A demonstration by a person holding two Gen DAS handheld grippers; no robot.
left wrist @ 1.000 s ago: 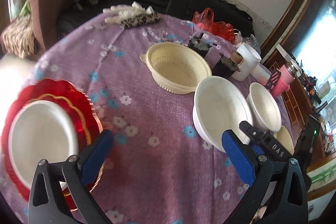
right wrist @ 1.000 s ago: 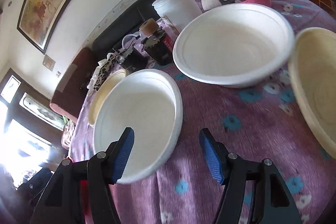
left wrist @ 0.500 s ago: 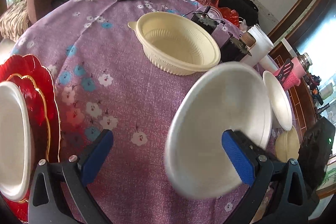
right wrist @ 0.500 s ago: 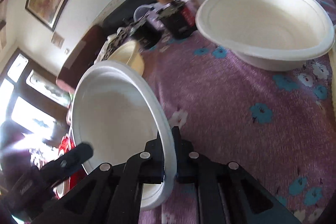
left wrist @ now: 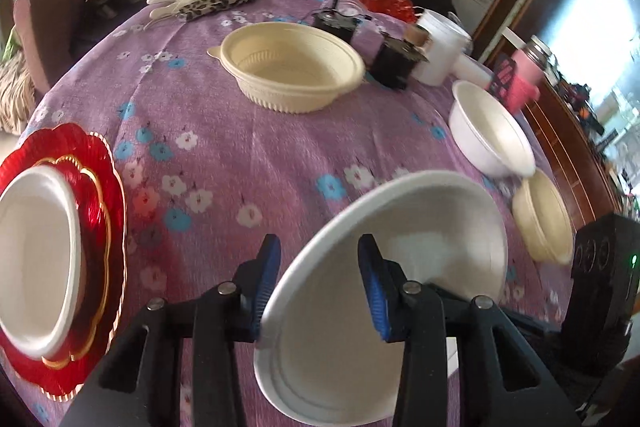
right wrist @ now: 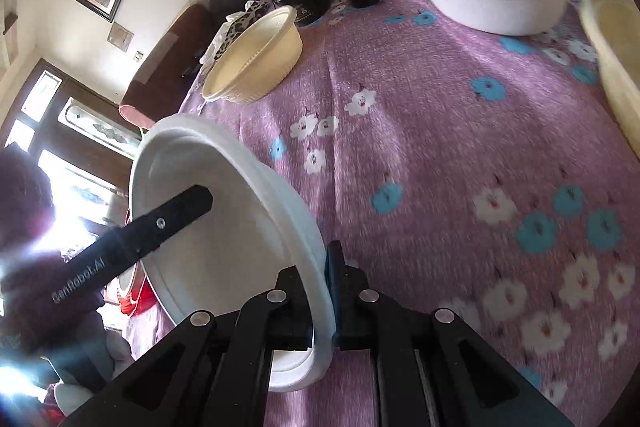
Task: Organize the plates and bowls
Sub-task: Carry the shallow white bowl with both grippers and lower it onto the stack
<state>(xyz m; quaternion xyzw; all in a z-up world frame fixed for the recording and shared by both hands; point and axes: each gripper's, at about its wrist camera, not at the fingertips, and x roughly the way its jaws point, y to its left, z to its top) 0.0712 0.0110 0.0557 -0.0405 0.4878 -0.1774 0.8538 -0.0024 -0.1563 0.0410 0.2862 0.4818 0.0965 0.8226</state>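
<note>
A white bowl (left wrist: pixel 420 267) hangs tilted above the purple flowered tablecloth (left wrist: pixel 260 155). My right gripper (right wrist: pixel 322 267) is shut on the bowl's (right wrist: pixel 208 227) near rim. My left gripper (left wrist: pixel 319 247) straddles the opposite rim with its jaws closing; the blue pads (left wrist: pixel 266 279) stand apart from the rim. One left finger (right wrist: pixel 172 219) shows inside the bowl. At the left, another white bowl (left wrist: pixel 36 239) sits on stacked red plates (left wrist: pixel 100 163). A cream bowl (left wrist: pixel 292 67) stands at mid-table. A second white bowl (left wrist: pixel 488 131) and a small cream bowl (left wrist: pixel 544 215) stand at the right.
Black jars (left wrist: pixel 396 63), a white container (left wrist: pixel 440 47) and a pink cup (left wrist: pixel 520 83) crowd the far right of the table. A leopard cloth (left wrist: pixel 220 1) with white gloves lies at the far edge. A dark sofa runs behind. A person's dark sleeve (right wrist: pixel 44 267) is at the left.
My right gripper shut on the white bowl's rim and lifted it off the table, tilted. My left gripper came to the bowl's other rim and its jaws narrowed around it.
</note>
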